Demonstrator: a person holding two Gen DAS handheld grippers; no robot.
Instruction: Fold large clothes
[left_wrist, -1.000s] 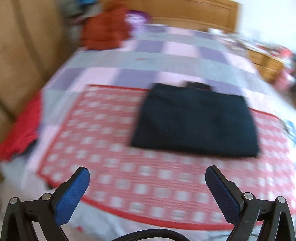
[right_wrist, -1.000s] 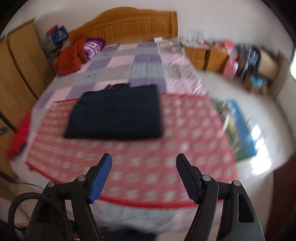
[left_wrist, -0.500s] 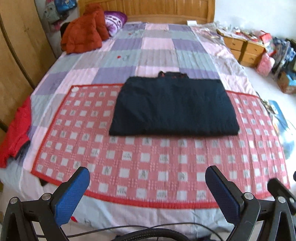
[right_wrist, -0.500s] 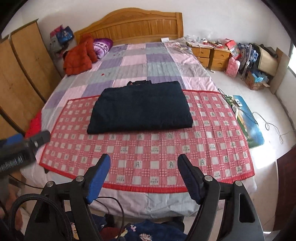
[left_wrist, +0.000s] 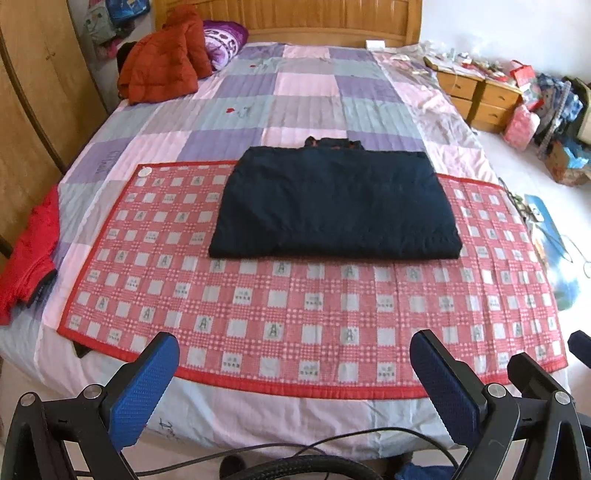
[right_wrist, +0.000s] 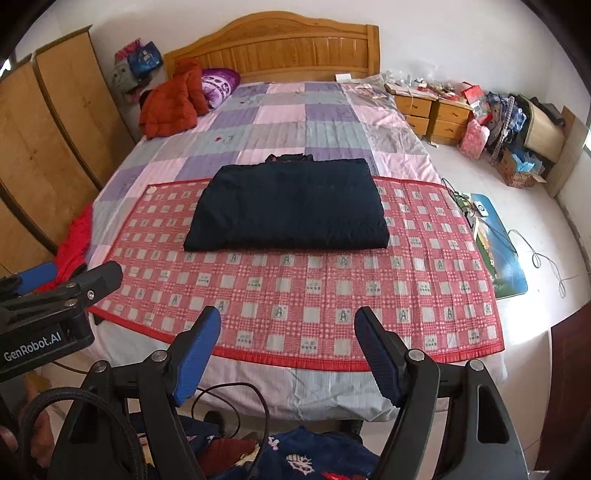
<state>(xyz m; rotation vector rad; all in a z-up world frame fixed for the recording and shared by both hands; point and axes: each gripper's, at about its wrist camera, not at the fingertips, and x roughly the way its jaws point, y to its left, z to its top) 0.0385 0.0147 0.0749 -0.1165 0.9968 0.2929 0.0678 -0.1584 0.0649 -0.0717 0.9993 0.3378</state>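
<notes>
Wooden-framed bed with a pink, purple and grey patchwork quilt (left_wrist: 306, 110) is occupying most of both views. Red-and-white checked mat with a red border (left_wrist: 295, 306) is lying across the bed's foot end, reaching toward both side edges. Folded dark navy garment (left_wrist: 332, 203), a flat rectangle, is resting on the mat's far edge, centred between the bed's sides, its collar overhanging onto the quilt. Orange-red puffy jacket (right_wrist: 170, 105) is sitting at the bed's head-left corner. Left gripper (left_wrist: 295, 373) and right gripper (right_wrist: 288, 343), blue-padded, are hovering off the foot edge, jaws apart, gripping nothing.
</notes>
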